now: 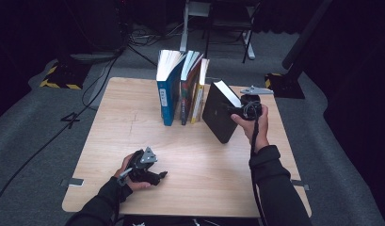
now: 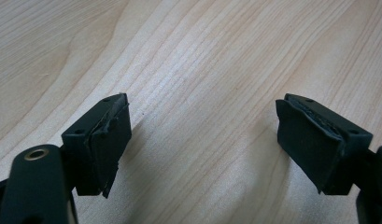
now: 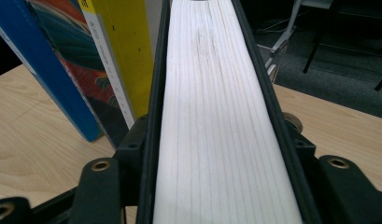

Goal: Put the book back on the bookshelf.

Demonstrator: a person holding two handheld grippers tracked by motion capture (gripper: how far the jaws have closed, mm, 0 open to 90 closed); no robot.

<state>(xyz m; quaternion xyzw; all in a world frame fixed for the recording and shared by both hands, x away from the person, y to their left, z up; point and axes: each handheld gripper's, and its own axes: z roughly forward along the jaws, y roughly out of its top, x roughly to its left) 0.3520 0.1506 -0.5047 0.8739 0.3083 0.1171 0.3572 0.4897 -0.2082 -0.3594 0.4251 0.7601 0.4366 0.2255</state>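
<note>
The surface (image 1: 133, 136) fills the centre of the high view, pale wood. At its upper middle stand three books (image 1: 180, 87), leaning. Just right of them, apart, the black book (image 1: 218, 113) tilts on its lower corner, top leaning right, page edge toward the right claw (image 1: 237, 112).

In the right claw view that page block (image 3: 216, 116) runs up the middle of the frame between the jaws. They straddle both covers, yet I cannot tell whether the pads press. No earlier picture bears on that.

The left claw (image 1: 158, 176), lower left in the high view, rests released over bare wood (image 2: 202, 70), jaws wide and empty.

To do this well, I judge the black book should be tipped left until it stands flush against the yellow book (image 3: 118, 51), its base set flat before the right claw lets go, lest it fall back right.
</note>
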